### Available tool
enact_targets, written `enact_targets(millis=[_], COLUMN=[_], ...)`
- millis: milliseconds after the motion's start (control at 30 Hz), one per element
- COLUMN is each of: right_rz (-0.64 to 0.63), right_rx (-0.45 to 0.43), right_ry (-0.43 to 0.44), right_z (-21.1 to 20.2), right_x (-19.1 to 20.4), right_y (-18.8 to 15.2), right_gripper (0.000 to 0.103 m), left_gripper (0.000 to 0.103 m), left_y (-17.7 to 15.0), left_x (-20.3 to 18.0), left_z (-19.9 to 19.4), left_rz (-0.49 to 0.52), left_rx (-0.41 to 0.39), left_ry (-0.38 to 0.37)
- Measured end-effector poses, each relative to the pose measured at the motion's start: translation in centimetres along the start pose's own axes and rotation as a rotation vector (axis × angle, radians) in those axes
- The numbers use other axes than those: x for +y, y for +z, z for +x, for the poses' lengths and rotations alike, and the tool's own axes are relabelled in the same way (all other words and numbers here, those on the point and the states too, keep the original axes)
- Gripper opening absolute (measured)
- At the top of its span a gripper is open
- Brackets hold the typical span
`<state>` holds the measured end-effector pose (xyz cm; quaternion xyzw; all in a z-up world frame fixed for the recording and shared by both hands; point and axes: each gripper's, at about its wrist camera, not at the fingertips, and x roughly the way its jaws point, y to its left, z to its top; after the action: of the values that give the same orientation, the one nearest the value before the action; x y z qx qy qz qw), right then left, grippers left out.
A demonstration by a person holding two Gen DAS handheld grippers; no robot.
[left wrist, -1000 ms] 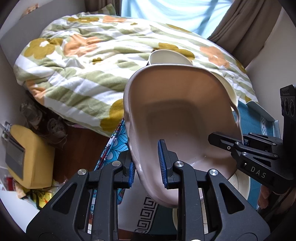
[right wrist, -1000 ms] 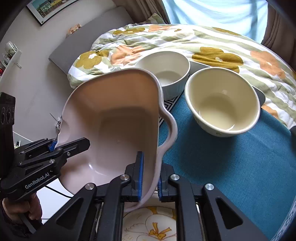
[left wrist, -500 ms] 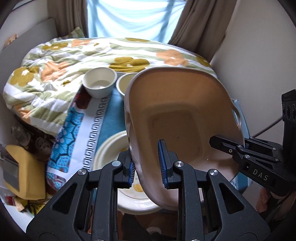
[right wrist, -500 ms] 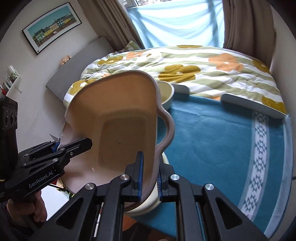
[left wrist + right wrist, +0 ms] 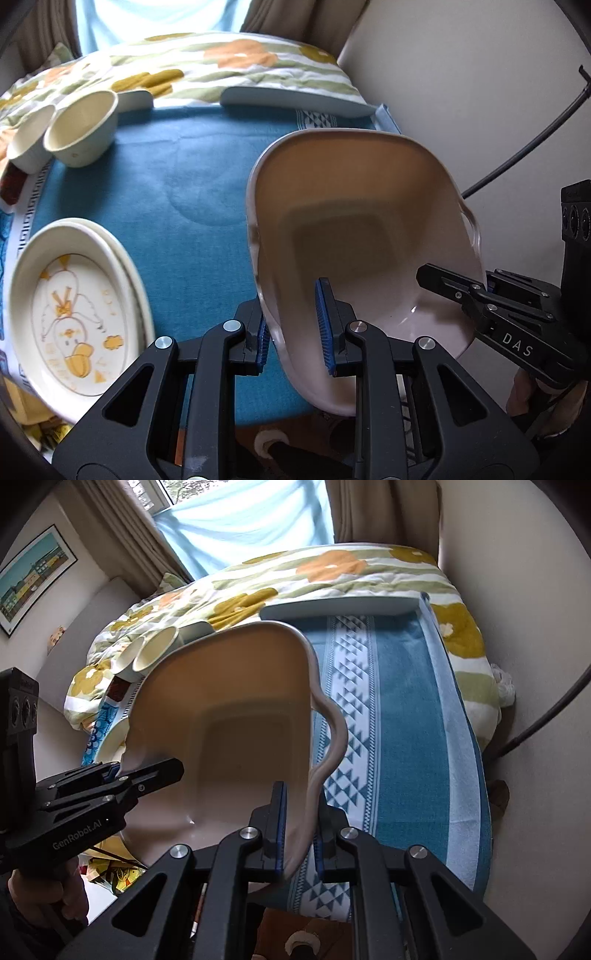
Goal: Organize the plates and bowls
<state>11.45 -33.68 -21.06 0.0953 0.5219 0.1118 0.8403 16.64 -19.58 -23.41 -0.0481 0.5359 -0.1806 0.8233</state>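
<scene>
Two hand-held grippers carry a pink dish point(image 5: 354, 236) tilted in the air above the near right part of a blue cloth point(image 5: 177, 177). The left gripper point(image 5: 295, 325) pinches the dish's left wall; the right gripper point(image 5: 299, 834) pinches its right rim beside the wavy handle. Stacked plates point(image 5: 74, 310) with a chick drawing lie at the near left. Farther off, two cream bowls point(image 5: 79, 129) stand side by side at the cloth's far left edge, with a flowered quilt point(image 5: 332, 576) behind.
</scene>
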Motion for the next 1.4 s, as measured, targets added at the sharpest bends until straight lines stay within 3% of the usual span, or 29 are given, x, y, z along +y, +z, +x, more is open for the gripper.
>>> enact_targets(millis=[267,800,833,867,900,933,967,1000,1200,1400], right_rz=[0.081,0.178,0.185,0.189,0.194,0.205,0.222,0.237,0.232,0.14], right_rx=[0.028,0.039,0.033,0.018,-0.002,-0.014,-0.016,-0.017,-0.06,-0.132], right_ry=[-0.009,0.059,0.068,0.078,0.088,0.097,0.109,0.124,0.091,0.078], right_z=[3.4,4.8,4.9,4.8,4.8,4.8,4.9,4.9,3.6,-1.9], right_x=[-4.8,-6.5,-6.6,-6.7,-6.8,-7.0,-7.1,-7.3,-7.3,-4.8], right_y=[-1.1,-1.7,-1.6,-1.6,-1.6,-1.6,-1.5,-1.5,-1.1,0.7], right_gripper=[0.012,0.013,0.016,0.029,0.051,0.06,0.066,0.066,0.066,0.066], left_gripper=[0.02,0.021,0.024,0.028,0.042,0.053,0.07,0.075,0.075,0.075], left_y=[0.1,1.1,1.1,1.1,1.1,1.2,1.2,1.1,1.0,0.8], left_x=[-1.1,-2.2,-2.2,-2.2,-2.2,-2.2,-2.2,-2.2,-1.9,-1.3], left_z=[6.4,7.6,7.8,7.9,8.1,8.2,8.0,7.8,6.3,-0.3], left_rz=[0.036,0.105,0.112,0.12,0.126,0.128,0.129,0.13,0.122,0.093], left_rx=[0.095,0.079,0.086,0.095,0.097,0.092,0.079,0.063,0.045,-0.029], left_ry=[0.012,0.125,0.137,0.147,0.151,0.152,0.155,0.154,0.151,0.151])
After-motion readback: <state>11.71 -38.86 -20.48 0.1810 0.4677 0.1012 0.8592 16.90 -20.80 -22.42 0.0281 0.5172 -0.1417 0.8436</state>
